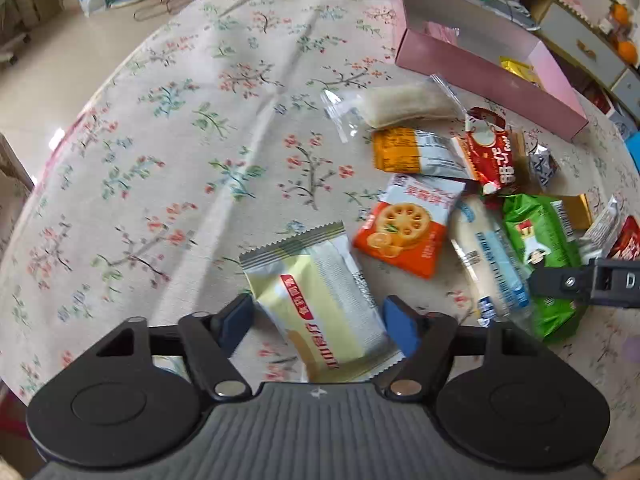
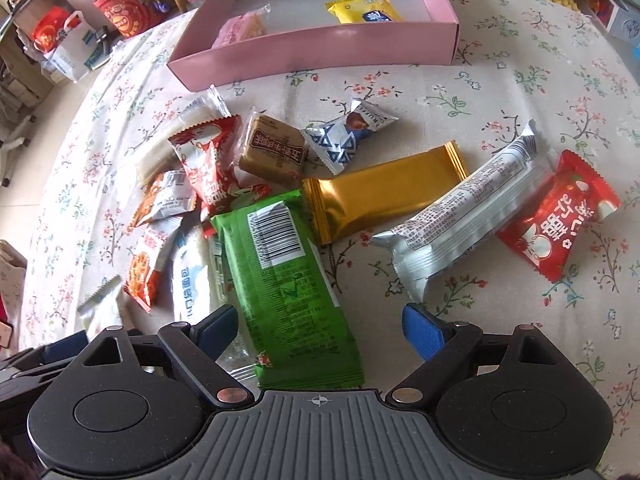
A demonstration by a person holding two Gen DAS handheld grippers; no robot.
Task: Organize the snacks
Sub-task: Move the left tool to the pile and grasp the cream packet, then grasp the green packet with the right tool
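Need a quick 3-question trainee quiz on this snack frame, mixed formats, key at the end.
1. True or false: the left claw is shut on the pale yellow packet.
2. Which packet lies between the right claw's open jaws? A) gold packet B) green packet C) silver packet
3. Fill in: inside the pink box lie a pink packet and a ____ packet.

Key: 1 false; 2 B; 3 yellow.
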